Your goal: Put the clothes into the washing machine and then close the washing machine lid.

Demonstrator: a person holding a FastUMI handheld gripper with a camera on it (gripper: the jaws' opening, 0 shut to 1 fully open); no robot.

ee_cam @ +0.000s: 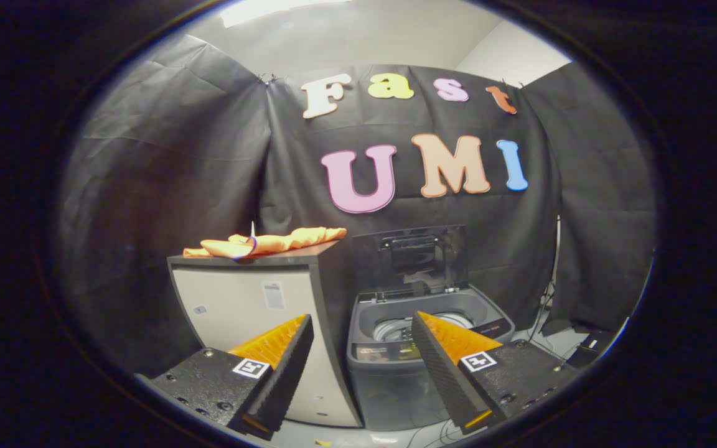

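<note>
The tongs (pixel 361 323) stand spread wide with nothing between them, well short of everything ahead. The washing machine (pixel 424 358) has its lid (pixel 421 258) swung upright at the back, so its drum mouth is open from above. Just beside it a taller cabinet (pixel 253 323) walls that side, orange clothes (pixel 271 242) lying unobstructed on its top.

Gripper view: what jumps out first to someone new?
The orange clothes, bright against the dark booth, lie heaped on top of the pale cabinet, well beyond the tongs. Beside the cabinet stands the small grey washing machine with its lid propped upright and the drum open. The tongs are open and hold nothing.
</note>
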